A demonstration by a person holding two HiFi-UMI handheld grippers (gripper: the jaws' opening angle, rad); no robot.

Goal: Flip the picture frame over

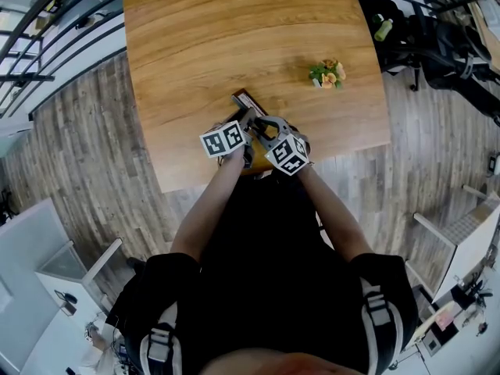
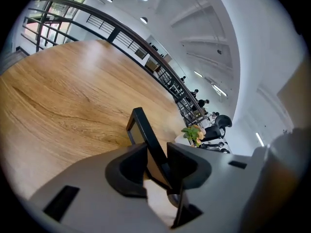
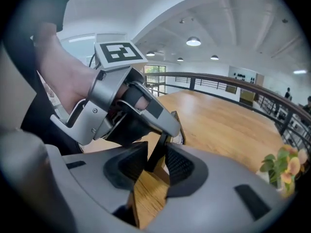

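A dark-rimmed picture frame is at the near edge of the wooden table, raised on edge and tilted. In the left gripper view its rim runs up between the two pads and fills the gap, so my left gripper is shut on it. In the right gripper view a dark bar of the frame stands between the pads of my right gripper with a gap on its left, so those jaws are open. Both grippers meet at the frame, the left gripper beside the right gripper.
A small potted plant with orange flowers stands on the table to the right of the frame. The table's front edge runs just under the grippers. A railing and dark office chairs lie beyond the table.
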